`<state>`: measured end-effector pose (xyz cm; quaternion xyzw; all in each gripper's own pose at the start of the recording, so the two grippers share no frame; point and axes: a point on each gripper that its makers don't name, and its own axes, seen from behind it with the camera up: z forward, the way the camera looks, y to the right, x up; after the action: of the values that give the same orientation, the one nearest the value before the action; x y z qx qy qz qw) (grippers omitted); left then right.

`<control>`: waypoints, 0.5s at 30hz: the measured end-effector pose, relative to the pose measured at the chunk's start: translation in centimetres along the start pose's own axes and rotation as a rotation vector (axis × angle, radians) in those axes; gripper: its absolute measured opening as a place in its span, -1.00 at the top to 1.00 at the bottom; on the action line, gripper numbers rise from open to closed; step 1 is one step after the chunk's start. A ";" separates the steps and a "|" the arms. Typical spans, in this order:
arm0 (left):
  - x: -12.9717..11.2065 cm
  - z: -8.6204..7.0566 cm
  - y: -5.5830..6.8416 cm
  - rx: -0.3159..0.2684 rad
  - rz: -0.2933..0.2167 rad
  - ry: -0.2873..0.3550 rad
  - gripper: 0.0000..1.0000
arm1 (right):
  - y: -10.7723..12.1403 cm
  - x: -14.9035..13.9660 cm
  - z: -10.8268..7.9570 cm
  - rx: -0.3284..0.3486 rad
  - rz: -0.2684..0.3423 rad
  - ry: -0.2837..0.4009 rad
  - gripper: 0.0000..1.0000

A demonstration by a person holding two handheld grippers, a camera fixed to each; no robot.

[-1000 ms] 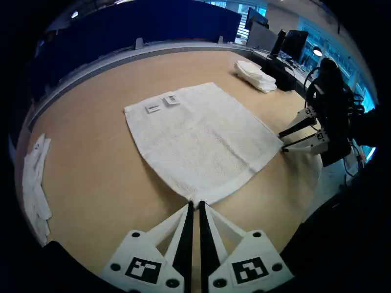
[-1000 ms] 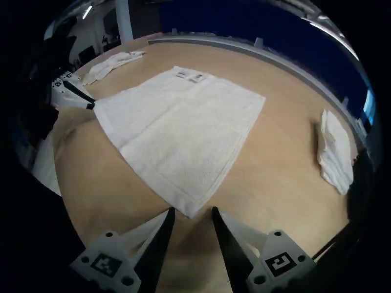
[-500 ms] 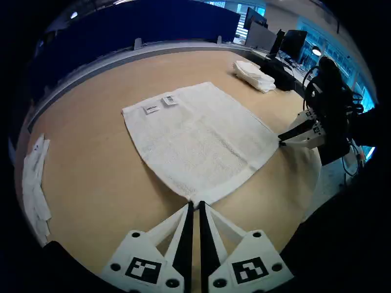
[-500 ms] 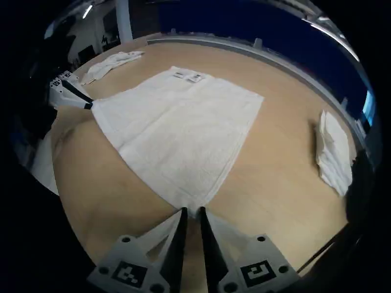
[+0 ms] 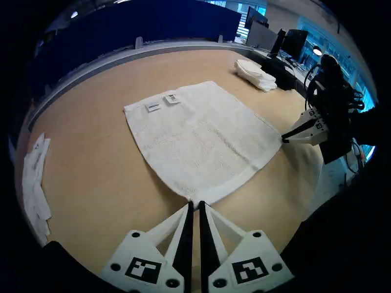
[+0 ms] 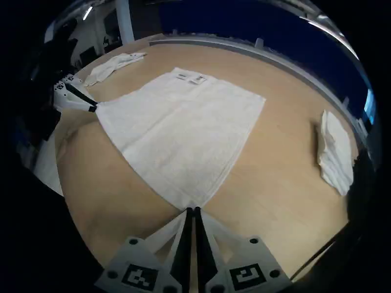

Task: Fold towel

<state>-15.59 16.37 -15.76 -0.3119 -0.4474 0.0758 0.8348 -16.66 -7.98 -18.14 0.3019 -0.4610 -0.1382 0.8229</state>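
Firmly clenched — left gripper (image 5: 196, 204), right gripper (image 6: 193, 210) jaws on towel (image 5: 200, 136) corners; labels (image 5: 171, 98) unreadable.

A pale wooden table (image 5: 97, 146) with a rounded near edge carries a white towel (image 5: 200, 136). The towel is spread flat in one layer near the middle, with one corner pointing to 6 o'clock in the left gripper view. Two small labels (image 5: 162, 102) sit at its 11 o'clock edge. A folded stack (image 5: 254, 74) of white cloths lies at 1 o'clock, well apart. A loose cloth (image 5: 35, 185) lies at 8 o'clock by the rim.
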 end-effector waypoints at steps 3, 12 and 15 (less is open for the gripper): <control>0.1 -0.2 0.0 -0.001 -0.001 0.001 0.83 | 0.0 0.5 -0.6 0.005 0.011 0.010 0.92; 0.8 -1.4 -0.3 -0.005 -0.015 0.009 0.83 | -0.8 3.2 -3.2 0.032 0.028 0.050 0.92; 0.9 -2.1 -0.3 -0.008 -0.021 0.009 0.83 | -1.0 4.2 -4.2 0.042 0.036 0.067 0.92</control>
<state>-13.43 15.58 -15.79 -0.3109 -0.4471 0.0638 0.8363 -10.82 -9.37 -17.60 0.3151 -0.4413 -0.1035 0.8338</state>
